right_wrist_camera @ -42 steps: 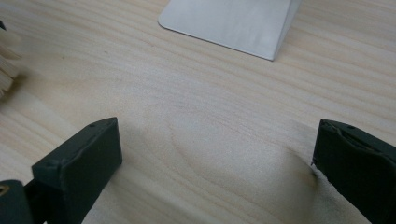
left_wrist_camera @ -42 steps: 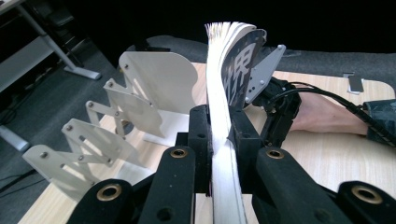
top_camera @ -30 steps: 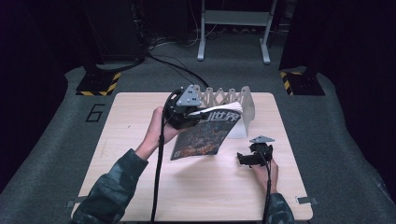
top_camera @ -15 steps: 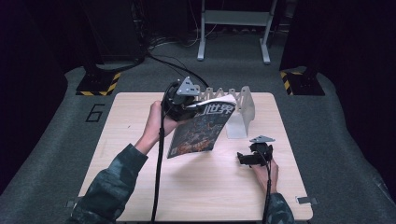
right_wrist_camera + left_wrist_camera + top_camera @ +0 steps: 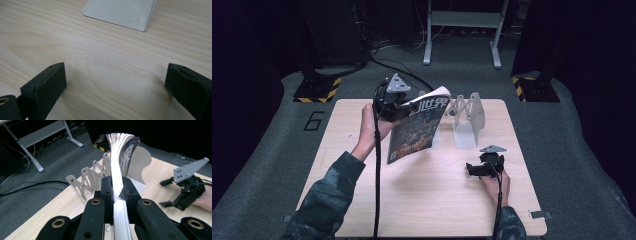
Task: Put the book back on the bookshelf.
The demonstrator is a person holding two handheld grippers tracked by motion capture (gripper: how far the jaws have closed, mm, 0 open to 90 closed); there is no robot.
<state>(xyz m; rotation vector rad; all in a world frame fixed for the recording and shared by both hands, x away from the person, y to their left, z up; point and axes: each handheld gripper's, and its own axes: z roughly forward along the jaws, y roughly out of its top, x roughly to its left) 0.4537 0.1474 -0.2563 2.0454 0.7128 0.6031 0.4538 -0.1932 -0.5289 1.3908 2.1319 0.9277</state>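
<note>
The magazine (image 5: 417,131) is pinched tight in the left claw (image 5: 117,195), up over the bench's (image 5: 362,130) far edge by the rack (image 5: 467,117), needing a slot next, while the right claw (image 5: 479,167) rests wide open, holding nothing.

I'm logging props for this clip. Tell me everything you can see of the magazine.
The magazine is a thin, glossy paper issue with a dark illustrated cover and large black characters on a white band at the top. It is closed and held tilted in the air above the table, beside the white metal rack. The left hand-held gripper is shut on its edge, pages fanning slightly beyond the jaws. Nothing else touches it.
</note>
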